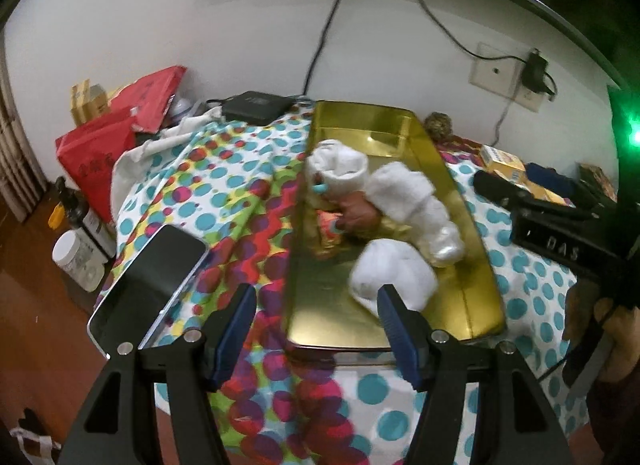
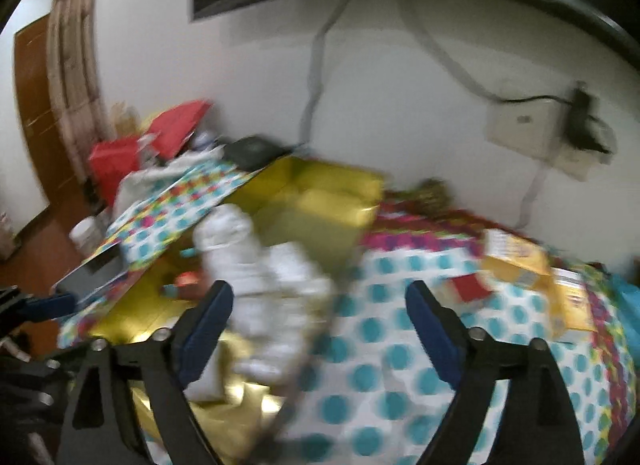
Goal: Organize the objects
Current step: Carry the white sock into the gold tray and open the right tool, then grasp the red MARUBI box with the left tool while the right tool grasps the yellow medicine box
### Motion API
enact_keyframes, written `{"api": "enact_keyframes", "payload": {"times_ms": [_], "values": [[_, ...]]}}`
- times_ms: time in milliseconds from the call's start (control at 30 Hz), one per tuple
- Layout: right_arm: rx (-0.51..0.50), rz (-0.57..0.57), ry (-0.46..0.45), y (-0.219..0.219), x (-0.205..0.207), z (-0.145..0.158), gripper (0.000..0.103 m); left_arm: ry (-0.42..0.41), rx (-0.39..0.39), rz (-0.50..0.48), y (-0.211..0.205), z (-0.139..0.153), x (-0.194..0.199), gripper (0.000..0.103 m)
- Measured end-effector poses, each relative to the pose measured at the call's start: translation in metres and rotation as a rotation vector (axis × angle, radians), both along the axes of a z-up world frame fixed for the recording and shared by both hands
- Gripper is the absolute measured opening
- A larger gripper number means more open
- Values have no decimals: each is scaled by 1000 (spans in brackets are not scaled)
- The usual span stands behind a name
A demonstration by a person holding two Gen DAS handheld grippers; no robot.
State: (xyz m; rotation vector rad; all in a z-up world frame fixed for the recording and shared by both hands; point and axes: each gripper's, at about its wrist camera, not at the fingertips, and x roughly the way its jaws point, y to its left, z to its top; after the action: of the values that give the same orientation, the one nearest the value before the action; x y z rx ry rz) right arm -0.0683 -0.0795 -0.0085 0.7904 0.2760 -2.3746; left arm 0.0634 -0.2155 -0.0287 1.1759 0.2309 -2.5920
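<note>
The gold tray (image 1: 472,233) lies on the dotted cloth (image 1: 224,185), its long axis running near to far. Inside sit 3 rolled white socks (image 1: 416,201). The left gripper (image 1: 318,305) and right gripper (image 2: 320,307) both gape wide, holding nothing.

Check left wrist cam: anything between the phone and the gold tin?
Only bare polka-dot tablecloth between the phone and the gold tin, per the left wrist view.

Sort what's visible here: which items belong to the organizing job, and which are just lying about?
Job:
gold tray
white rolled cloths
left hand-held gripper, open
right hand-held gripper, open

Lying about:
phone
red bags
black box
yellow cartons
white jar
</note>
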Motion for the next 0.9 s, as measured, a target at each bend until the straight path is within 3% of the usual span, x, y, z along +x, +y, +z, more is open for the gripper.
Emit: {"api": "enact_keyframes", "payload": {"times_ms": [200, 300, 433, 633, 900], "values": [[63, -216, 23, 79, -34, -16, 91, -17, -20, -72, 32, -1, -12, 65], [94, -335, 5, 125, -57, -28, 91, -27, -19, -111, 50, -2, -19, 65], [123, -412, -40, 165, -79, -42, 91, -41, -24, -158, 75, -4, -27, 65], [105, -465, -103, 194, -108, -51, 92, -68, -42, -234, 111, -8, -41, 65], [137, -436, -160, 186, -141, -58, 92, -85, -68, -309, 149, -13, -66, 65]]}}
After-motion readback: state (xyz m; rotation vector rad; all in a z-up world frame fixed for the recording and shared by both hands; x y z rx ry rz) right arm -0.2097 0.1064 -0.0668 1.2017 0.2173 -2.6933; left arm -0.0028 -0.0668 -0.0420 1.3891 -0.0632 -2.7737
